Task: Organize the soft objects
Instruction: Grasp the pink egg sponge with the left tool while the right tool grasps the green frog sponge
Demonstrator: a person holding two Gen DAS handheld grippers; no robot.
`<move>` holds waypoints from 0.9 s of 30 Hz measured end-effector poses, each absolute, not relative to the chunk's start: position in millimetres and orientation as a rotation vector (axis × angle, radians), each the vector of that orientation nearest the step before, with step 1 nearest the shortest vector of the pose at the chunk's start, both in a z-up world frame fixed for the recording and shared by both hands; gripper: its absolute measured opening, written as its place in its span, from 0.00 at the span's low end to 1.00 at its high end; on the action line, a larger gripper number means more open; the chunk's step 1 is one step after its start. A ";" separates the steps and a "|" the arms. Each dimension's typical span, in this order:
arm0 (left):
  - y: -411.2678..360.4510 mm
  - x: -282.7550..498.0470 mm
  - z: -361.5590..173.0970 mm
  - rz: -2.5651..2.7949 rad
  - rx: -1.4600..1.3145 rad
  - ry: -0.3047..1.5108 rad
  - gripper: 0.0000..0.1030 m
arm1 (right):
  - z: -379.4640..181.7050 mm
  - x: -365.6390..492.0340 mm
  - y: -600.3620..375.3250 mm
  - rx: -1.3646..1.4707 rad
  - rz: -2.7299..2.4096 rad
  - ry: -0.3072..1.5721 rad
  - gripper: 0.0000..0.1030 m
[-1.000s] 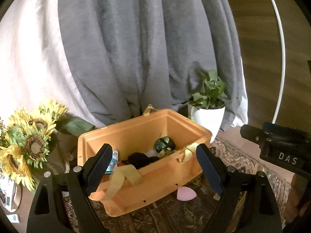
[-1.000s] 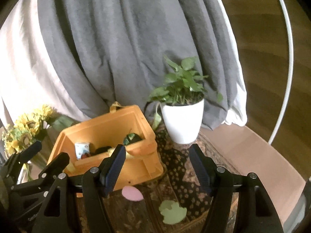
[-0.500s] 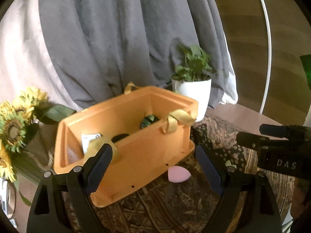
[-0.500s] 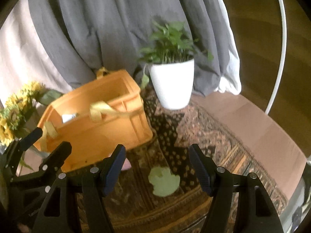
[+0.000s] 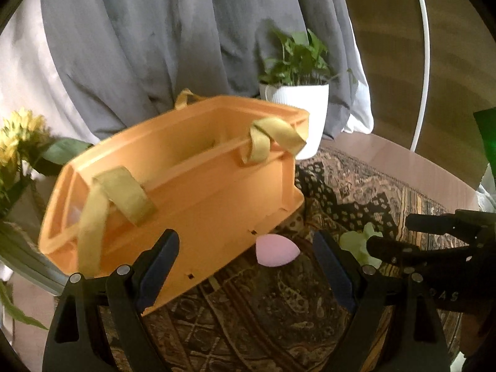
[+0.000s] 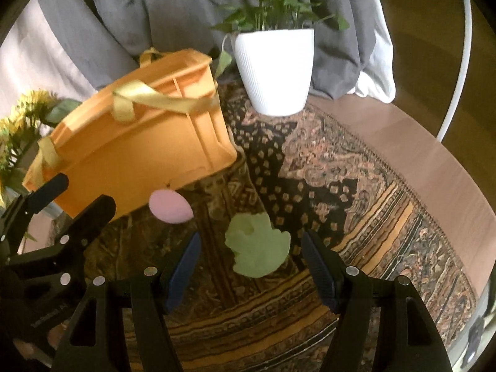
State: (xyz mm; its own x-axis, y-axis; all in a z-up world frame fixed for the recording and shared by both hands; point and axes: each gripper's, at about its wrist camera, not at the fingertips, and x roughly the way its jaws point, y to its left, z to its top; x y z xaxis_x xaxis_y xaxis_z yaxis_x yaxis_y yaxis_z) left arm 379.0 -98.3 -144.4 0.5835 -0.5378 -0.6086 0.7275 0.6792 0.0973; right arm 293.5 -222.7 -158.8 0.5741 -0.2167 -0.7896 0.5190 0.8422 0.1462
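Note:
An orange crate (image 5: 198, 204) (image 6: 139, 148) with yellow strap handles stands on a patterned rug. A pink egg-shaped sponge (image 5: 276, 251) (image 6: 170, 206) lies against the crate's near wall. A pale green soft piece (image 6: 257, 249) (image 5: 356, 241) lies on the rug to its right. My left gripper (image 5: 248, 266) is open, hovering just short of the pink sponge, nothing between its fingers. My right gripper (image 6: 251, 266) is open above the green piece, which shows between its fingertips with no pad touching it. The crate's contents are hidden from both views.
A white pot (image 6: 274, 68) (image 5: 302, 108) with a green plant stands behind the crate's right end. Yellow sunflowers (image 5: 18, 136) (image 6: 21, 114) are at the left. Grey and white cloth (image 5: 155, 40) hangs behind. A white hoop (image 6: 458, 59) rises at the right by the brown tabletop.
Both grippers have sunk and tipped downward toward the rug. The crate's inside has dropped out of sight, and the pink sponge and green piece now sit close to the fingertips. Jaws unchanged.

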 end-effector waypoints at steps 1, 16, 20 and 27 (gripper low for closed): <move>-100.0 380.3 -147.5 -0.763 0.356 0.592 0.86 | -161.9 294.4 -223.1 0.387 -0.441 0.865 0.66; -125.3 393.1 -175.6 -0.786 0.374 0.656 0.86 | -197.1 297.0 -231.0 0.380 -0.426 0.894 0.66; -131.8 395.5 -182.8 -0.796 0.382 0.667 0.86 | -202.0 296.5 -231.4 0.383 -0.424 0.891 0.66; -141.1 402.5 -198.0 -0.811 0.375 0.703 0.81 | -208.8 298.7 -231.9 0.370 -0.428 0.880 0.66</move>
